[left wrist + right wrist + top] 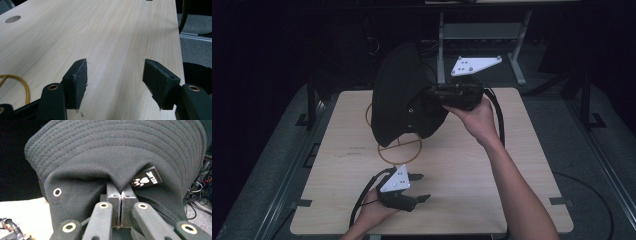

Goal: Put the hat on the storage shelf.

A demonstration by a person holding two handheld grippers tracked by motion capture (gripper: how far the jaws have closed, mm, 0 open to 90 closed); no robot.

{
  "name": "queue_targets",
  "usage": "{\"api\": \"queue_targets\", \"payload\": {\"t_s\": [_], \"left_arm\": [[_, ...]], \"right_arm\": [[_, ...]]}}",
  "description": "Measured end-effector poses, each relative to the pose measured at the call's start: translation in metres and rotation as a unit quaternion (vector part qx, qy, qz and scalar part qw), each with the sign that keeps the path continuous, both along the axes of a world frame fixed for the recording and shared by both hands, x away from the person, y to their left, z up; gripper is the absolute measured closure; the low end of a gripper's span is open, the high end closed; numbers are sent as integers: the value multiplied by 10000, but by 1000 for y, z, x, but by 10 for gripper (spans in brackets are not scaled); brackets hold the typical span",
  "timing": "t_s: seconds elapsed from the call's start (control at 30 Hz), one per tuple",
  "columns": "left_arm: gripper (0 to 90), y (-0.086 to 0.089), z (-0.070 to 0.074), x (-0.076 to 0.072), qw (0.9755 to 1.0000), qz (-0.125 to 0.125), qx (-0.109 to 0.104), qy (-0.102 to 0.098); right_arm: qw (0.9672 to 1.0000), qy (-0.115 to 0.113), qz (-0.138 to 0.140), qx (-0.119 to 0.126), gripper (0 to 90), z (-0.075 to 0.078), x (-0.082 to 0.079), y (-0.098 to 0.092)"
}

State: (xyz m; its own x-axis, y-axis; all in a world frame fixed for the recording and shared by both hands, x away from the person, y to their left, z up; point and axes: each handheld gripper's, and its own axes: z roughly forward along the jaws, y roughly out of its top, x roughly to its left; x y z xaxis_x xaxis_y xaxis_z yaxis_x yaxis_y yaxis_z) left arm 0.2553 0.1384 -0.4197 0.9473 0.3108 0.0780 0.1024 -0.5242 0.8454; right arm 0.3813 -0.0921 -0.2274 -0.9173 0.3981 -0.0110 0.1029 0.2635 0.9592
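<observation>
Right gripper (pixel 121 195) pinches the black hat (pixel 100 165), lifted above the table (pixel 462 165).

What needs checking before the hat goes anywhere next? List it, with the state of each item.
1. Right gripper pinches the hat: ok, jaws shut on a fold of its crown.
2. Hat lifted off the table: ok.
3. Left gripper free to help: ok, jaws open with nothing between them.
4. Yellow ring clear of the hat: cannot tell, the hat covers part of it.
5. Grip deep enough to last: cannot tell.
</observation>
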Motion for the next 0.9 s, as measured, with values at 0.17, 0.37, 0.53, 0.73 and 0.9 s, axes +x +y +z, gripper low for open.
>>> {"api": "queue_targets", "payload": {"t_s": [0.17, 0.37, 0.53, 0.73, 0.9], "left_arm": [[357, -1, 1, 1, 10000, -21, 54, -34], [357, -2, 1, 1, 10000, -21, 36, 3], [353, -4, 2, 0, 10000, -44, -2, -24], [352, -8, 0, -1, 10000, -91, 34, 21], [353, -10, 0, -1, 9999, -128, 37, 12]], "right_arm": [[9999, 48, 40, -97, 884, 8, 10, 11], [9998, 105, 111, -157, 884, 12, 21, 23], [9998, 137, 122, -127, 884, 14, 30, 32], [9994, 256, 162, -152, 881, 19, 41, 43], [9990, 353, 186, -216, 880, 22, 50, 53]]}}
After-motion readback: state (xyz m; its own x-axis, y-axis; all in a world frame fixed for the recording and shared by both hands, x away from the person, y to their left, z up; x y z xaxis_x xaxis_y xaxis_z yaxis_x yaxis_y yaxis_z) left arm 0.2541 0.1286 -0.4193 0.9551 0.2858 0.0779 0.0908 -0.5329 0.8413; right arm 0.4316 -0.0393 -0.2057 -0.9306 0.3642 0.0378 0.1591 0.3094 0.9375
